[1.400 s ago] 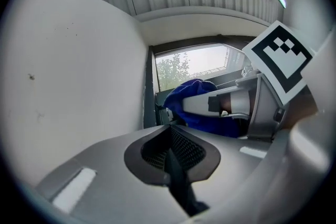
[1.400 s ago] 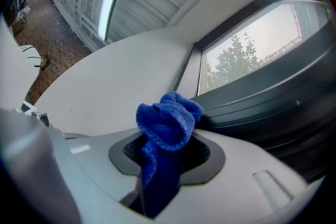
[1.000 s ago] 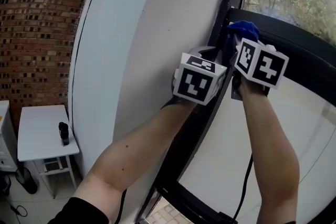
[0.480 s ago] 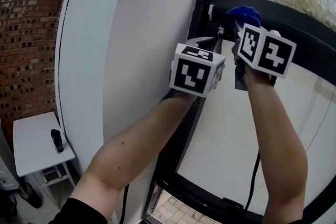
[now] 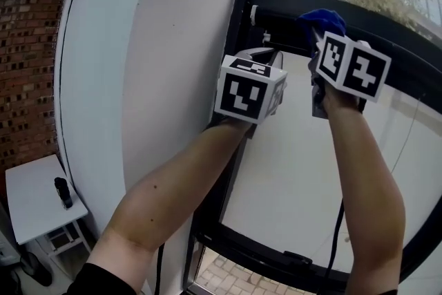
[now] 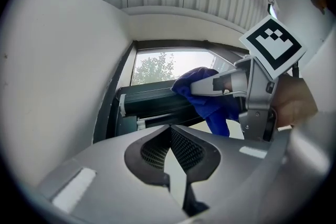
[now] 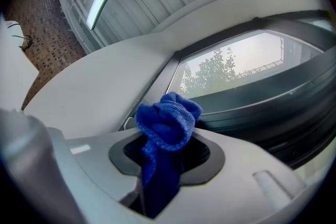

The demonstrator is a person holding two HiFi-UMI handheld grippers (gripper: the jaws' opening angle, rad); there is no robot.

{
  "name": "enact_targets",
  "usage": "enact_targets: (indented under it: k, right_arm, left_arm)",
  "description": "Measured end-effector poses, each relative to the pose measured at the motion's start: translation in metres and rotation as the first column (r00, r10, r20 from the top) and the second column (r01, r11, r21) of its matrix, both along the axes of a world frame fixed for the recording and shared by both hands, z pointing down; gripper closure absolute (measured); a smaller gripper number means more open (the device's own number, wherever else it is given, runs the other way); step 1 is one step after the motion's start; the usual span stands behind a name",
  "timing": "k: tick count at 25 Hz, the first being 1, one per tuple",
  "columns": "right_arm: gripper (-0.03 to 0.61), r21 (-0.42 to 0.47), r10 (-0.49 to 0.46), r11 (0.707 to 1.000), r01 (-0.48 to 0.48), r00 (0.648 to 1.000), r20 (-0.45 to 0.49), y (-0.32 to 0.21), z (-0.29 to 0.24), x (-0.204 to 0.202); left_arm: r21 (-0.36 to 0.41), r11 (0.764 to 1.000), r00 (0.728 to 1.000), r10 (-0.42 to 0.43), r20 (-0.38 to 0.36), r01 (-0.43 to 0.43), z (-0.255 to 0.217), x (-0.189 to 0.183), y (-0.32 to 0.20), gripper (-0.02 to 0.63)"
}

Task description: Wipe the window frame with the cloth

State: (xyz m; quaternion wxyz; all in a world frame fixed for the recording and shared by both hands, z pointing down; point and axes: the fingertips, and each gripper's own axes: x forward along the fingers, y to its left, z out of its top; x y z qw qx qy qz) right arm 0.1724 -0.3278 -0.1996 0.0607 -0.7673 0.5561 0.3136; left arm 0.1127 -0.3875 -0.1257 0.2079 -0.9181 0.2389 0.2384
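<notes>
Cloth bunched at right gripper tips, by window frame crossbar; left gripper just beside, near frame upright. Left gripper view: jaws together, nothing btwn. Right gripper view: jaws clamped on cloth; crossbar runs on rightward.

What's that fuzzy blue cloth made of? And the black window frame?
The blue cloth looks like soft microfibre or terry: fuzzy, matte, bunched in loose folds. The black window frame looks like coated metal, smooth with a faint sheen and straight edges, though it might be plastic.
</notes>
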Motion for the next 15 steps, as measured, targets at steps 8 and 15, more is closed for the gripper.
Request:
enact_targets:
  k: [8,15]
  right_arm:
    - [0.439,-0.012,0.055,0.998,-0.055,0.998,0.035,0.026,0.000,0.022]
    - [0.437,-0.036,0.119,0.992,-0.118,0.993,0.017,0.034,-0.002,0.029]
  left_arm:
    - [0.020,0.999,0.999,0.043,0.013,-0.043,0.002,0.010,0.023,0.626]
    - [-0.008,0.993,0.993,0.121,-0.001,-0.121,-0.002,0.010,0.032,0.626]
